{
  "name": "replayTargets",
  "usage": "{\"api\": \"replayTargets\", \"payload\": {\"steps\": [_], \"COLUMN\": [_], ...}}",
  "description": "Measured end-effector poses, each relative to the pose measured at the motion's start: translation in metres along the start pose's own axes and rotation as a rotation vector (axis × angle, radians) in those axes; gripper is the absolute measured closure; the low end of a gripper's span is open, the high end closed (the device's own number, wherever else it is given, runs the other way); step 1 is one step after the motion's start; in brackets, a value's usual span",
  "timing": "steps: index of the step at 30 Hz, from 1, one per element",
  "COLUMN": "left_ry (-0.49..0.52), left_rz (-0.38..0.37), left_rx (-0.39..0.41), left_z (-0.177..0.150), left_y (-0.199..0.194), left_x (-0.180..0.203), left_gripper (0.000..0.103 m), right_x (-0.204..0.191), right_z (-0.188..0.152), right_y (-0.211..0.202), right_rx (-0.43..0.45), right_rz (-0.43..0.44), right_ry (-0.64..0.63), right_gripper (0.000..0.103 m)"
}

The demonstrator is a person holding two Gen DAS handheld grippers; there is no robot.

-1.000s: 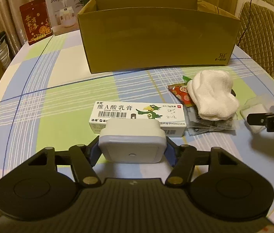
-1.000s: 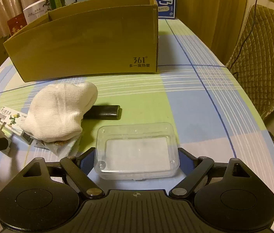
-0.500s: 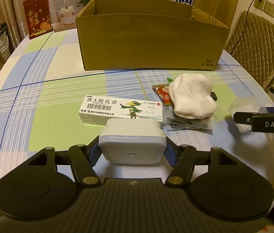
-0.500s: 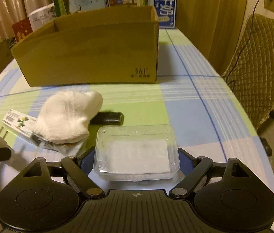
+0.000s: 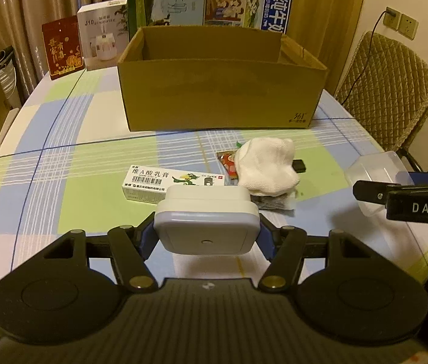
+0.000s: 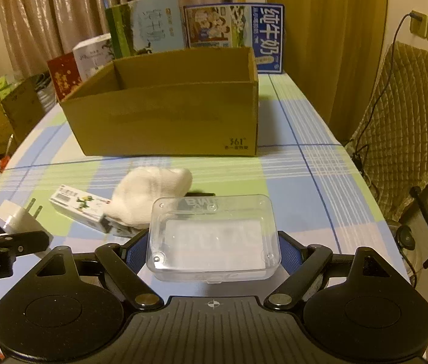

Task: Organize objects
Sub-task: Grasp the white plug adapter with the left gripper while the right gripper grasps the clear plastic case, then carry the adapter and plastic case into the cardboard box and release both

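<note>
The left gripper (image 5: 206,236) clamps a white plug adapter (image 5: 206,227); the right gripper (image 6: 212,253) clamps a clear plastic case (image 6: 214,236). Both hang above a checked tablecloth (image 5: 77,194). Ahead, a white cloth (image 5: 265,163) and ointment carton (image 5: 165,183) lie before the open cardboard box (image 5: 220,100).

Left tool (image 5: 206,236) and right tool (image 6: 214,250) both clamp something (each held level).

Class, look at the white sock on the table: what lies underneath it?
Under the white sock a red snack packet, a dark foil sachet and a black object stick out. Their covered parts, and anything else beneath, cannot be seen.
</note>
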State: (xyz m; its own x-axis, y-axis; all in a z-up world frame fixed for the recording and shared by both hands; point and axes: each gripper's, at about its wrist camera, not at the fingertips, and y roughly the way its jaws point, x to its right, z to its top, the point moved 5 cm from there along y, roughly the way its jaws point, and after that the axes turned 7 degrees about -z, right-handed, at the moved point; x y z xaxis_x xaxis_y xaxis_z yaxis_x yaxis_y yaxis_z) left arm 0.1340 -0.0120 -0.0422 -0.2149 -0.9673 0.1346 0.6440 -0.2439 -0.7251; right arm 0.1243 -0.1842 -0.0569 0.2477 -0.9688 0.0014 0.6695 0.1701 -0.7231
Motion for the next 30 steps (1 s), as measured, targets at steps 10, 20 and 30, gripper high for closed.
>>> {"api": "replayTargets", "payload": {"steps": [10, 20, 30], "left_ry": [0.002, 0.002, 0.022], "left_rz": [-0.002, -0.003, -0.021], "left_rx": [0.023, 0.027, 0.037], "left_z": [0.002, 0.003, 0.025], "left_y": [-0.02, -0.024, -0.014], "left_x": [0.009, 0.01, 0.007], "left_gripper": [0.043, 0.043, 0.043], "right_x": [-0.002, 0.001, 0.0], "right_z": [-0.002, -0.006, 0.004], "right_y": [-0.023, -0.026, -0.014], "right_rx": [0.021, 0.017, -0.006], "right_rz": [0.014, 0.013, 0.031], "right_ry": [0.0, 0.001, 0.003], "right_gripper": [0.021, 0.021, 0.021]}}
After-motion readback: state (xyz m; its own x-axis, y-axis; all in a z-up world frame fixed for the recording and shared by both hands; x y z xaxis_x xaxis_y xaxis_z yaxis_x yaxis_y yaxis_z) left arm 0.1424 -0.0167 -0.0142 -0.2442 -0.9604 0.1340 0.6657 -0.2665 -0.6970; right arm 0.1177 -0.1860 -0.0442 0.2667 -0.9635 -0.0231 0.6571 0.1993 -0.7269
